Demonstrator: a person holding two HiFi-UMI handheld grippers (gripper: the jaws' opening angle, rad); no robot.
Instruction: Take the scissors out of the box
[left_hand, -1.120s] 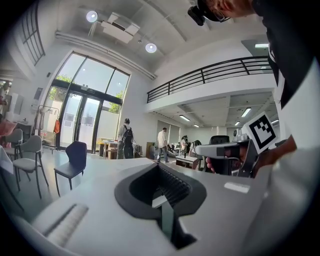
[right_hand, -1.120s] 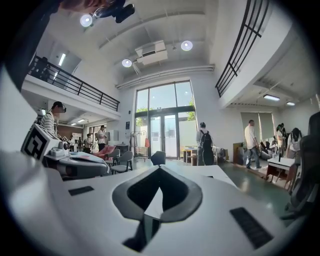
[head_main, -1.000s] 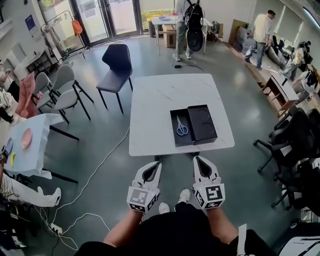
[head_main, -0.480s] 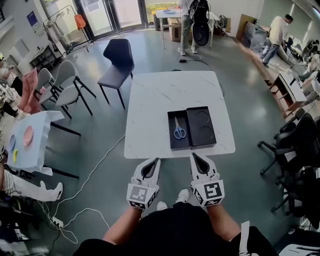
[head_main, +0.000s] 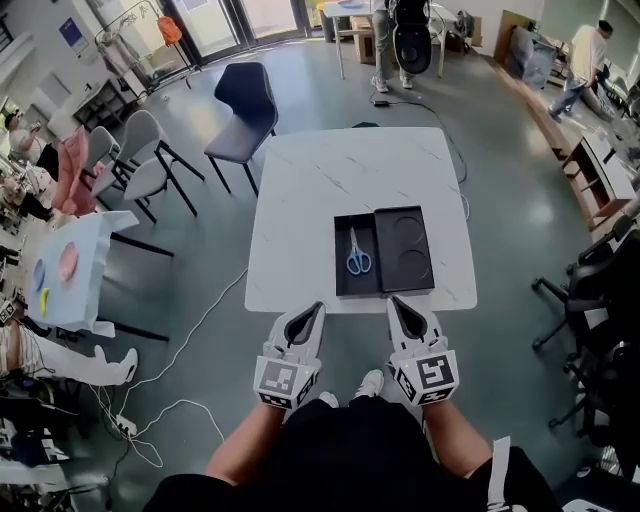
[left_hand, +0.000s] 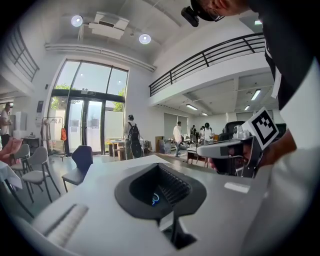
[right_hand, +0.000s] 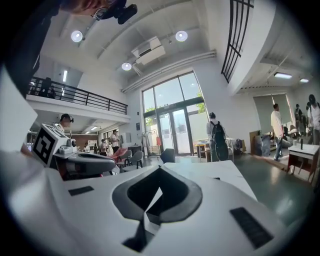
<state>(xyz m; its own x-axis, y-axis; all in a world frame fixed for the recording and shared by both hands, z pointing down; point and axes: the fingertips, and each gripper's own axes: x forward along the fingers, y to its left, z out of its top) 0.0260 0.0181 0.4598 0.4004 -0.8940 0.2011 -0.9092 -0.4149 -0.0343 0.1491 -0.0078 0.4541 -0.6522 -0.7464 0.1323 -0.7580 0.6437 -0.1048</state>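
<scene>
Blue-handled scissors lie in an open black box on the white marble table; the box's black lid lies against its right side. Both grippers hang in front of the table's near edge, short of the box. The left gripper is shut and holds nothing, and so is the right gripper. In the left gripper view the gripper points at the table, and the scissors show as a blue speck through its jaw hollow. The right gripper points level over the tabletop.
A dark chair stands at the table's far left corner, with grey chairs further left. Black office chairs stand to the right. A white cable runs over the floor on the left. People stand at the far end of the room.
The table and box have drawn nearer in the head view. Both grippers have moved forward together to the table's near edge, still shut.
</scene>
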